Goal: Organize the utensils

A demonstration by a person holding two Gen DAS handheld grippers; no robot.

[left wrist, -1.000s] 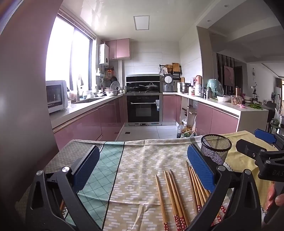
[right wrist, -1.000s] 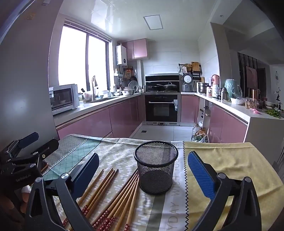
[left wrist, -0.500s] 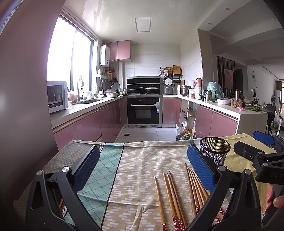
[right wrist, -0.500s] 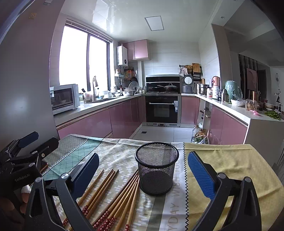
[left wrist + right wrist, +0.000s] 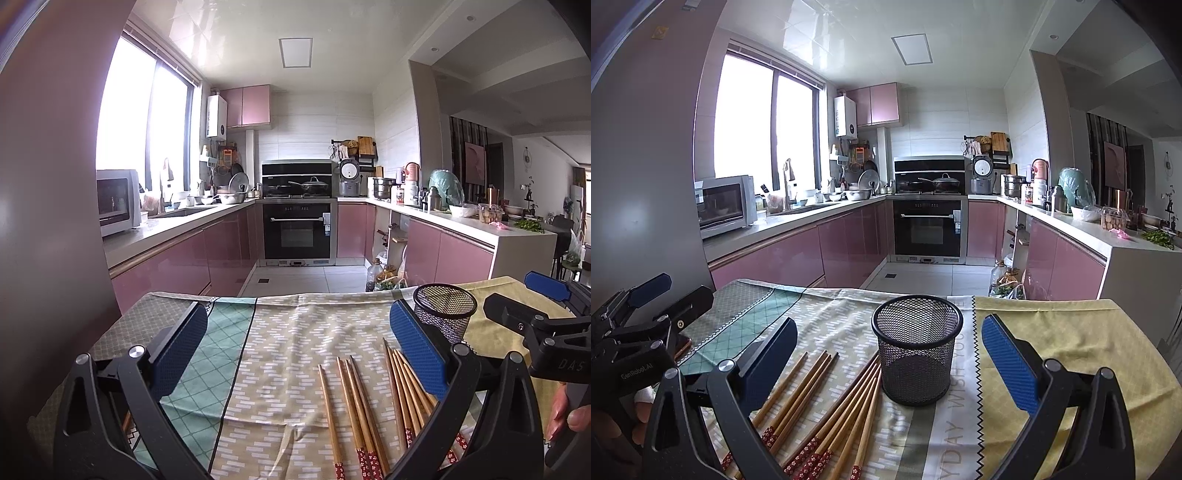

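Several wooden chopsticks point(image 5: 364, 413) with red patterned ends lie on the patterned tablecloth point(image 5: 288, 332), in two loose groups; they also show in the right wrist view point(image 5: 827, 406). A black mesh cup point(image 5: 916, 354) stands upright just right of them and looks empty; it also shows in the left wrist view point(image 5: 445, 312). My left gripper point(image 5: 295, 350) is open and empty, above the cloth left of the chopsticks. My right gripper point(image 5: 886, 363) is open and empty, with the cup standing between its fingers further ahead.
The table's far edge point(image 5: 849, 290) drops to the kitchen floor. Pink cabinets and counters point(image 5: 798, 251) run behind, with an oven point(image 5: 928, 230) at the back. Each gripper shows at the side of the other's view, the right one point(image 5: 535, 328) and the left one point(image 5: 635, 332).
The left view has tilted slightly upward and back, so the cup and chopsticks sit a little lower and further. The right gripper has barely moved. Both grippers stay open.
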